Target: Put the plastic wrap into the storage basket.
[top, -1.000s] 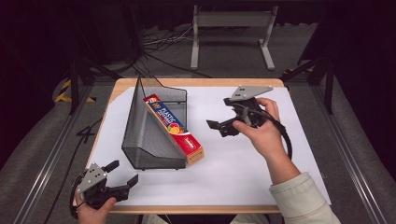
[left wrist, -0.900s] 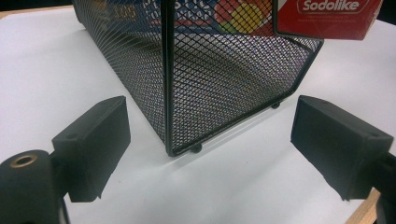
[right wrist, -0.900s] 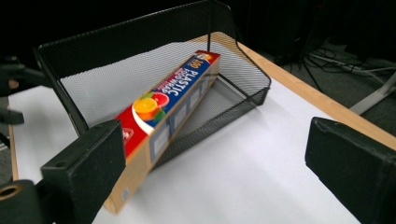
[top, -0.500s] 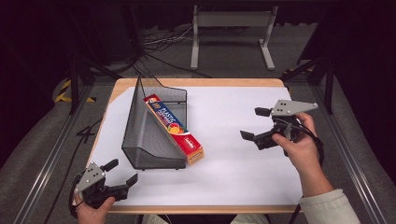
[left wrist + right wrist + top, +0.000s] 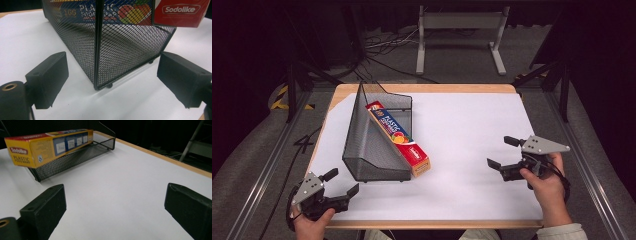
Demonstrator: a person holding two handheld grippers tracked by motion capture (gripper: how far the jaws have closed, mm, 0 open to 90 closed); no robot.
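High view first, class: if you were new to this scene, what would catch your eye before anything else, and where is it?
The bright box of plastic food wrap stands out first, lying slanted in the black mesh basket at the table's left, its near end poking past the basket's rim. Next come the two open grippers: the left gripper at the near left corner, the right gripper over the white sheet at the right.

Mesh rack [image 5: 374,137]: on the bench [image 5: 472,125], left half, nearer the far-left corner. Box of food wrap [image 5: 398,138]: lying in the rack, one end overhanging toward the near edge. Left gripper [image 5: 343,183]: near-left corner. Right gripper [image 5: 503,152]: near the right edge.
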